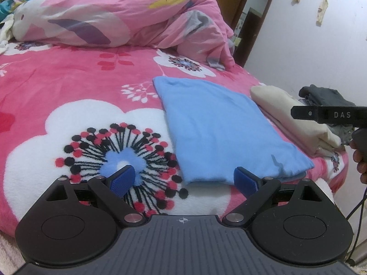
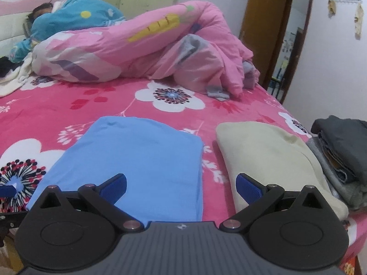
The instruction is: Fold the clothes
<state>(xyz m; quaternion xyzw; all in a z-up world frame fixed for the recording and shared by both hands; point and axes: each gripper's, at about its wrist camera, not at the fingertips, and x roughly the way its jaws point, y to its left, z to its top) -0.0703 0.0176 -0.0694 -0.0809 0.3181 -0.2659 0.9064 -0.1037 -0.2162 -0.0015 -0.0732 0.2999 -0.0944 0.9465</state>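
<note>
- The blue cloth lies flat and folded on the bed, in the middle of the left view and at the lower left-middle of the right view.
- The left claw is spread wide and holds nothing. It hangs low in its frame, just by the near edge of the blue cloth.
- The right claw is spread wide too, empty, over the near right corner of the blue cloth.
- Beside it, right of middle, sits a folded cream cloth, and a dark pile of clothes at the right edge.
- I think this fold is done and let go.
- Next, both claws likely need a new piece, or must move the blue one to the pile.
- A big pink quilt lies bunched across the top, with a person resting in the upper left.
</note>
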